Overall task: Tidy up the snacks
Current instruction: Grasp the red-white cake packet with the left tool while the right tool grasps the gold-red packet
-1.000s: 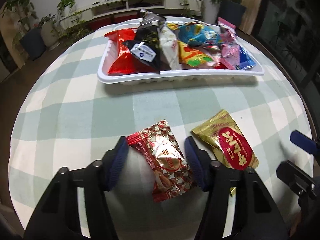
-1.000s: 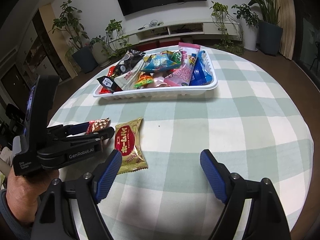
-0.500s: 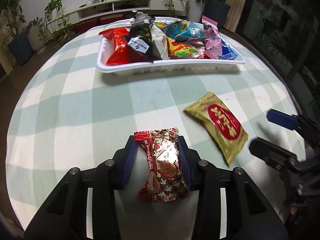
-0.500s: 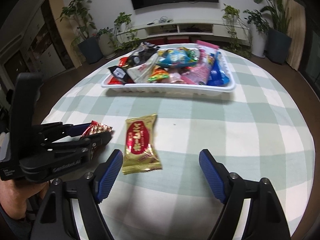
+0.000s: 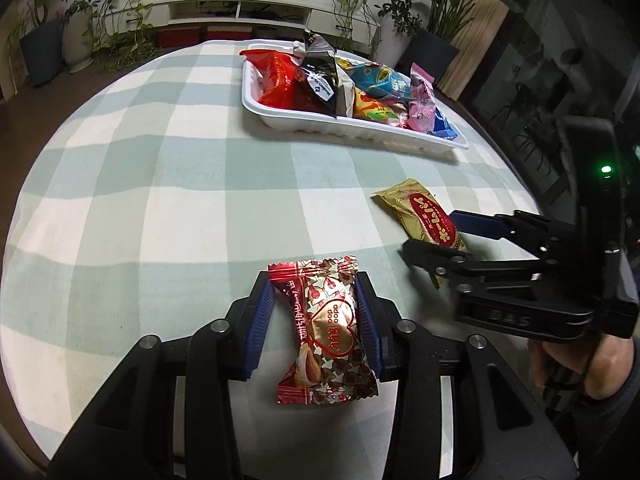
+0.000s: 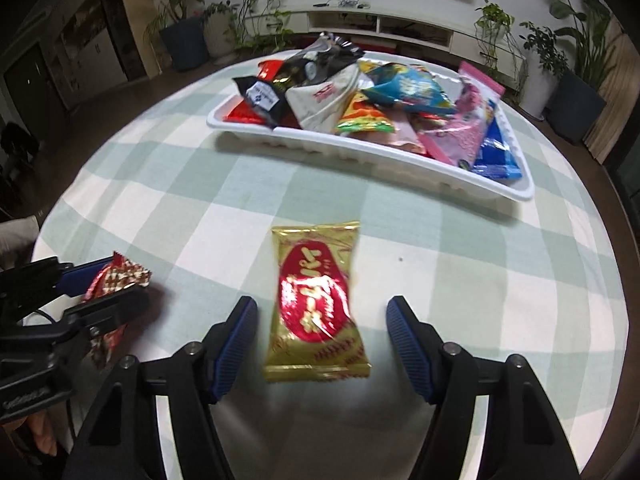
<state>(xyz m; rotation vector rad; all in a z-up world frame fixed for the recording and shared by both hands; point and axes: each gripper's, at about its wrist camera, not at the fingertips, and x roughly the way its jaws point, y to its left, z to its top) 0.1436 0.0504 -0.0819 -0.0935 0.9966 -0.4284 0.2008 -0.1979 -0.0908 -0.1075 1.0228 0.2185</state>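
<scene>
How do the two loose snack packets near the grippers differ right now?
The red-and-silver packet is clamped between the left gripper pads; the gold packet lies free between the right gripper jaws, which are closing but not touching it. The red-and-silver packet shows a heart outline and small patterning; the gold packet carries a large red oval. Both lie outside the white tray, on the checked tablecloth.

right hand-held gripper point(image 5: 430, 236): "DAS" | gold packet point(image 6: 314, 304): red Japanese lettering

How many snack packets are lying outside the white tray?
2. The red heart-print packet sits between the left gripper pads; the gold packet lies on the checked cloth between the right gripper's closing jaws, untouched.
</scene>
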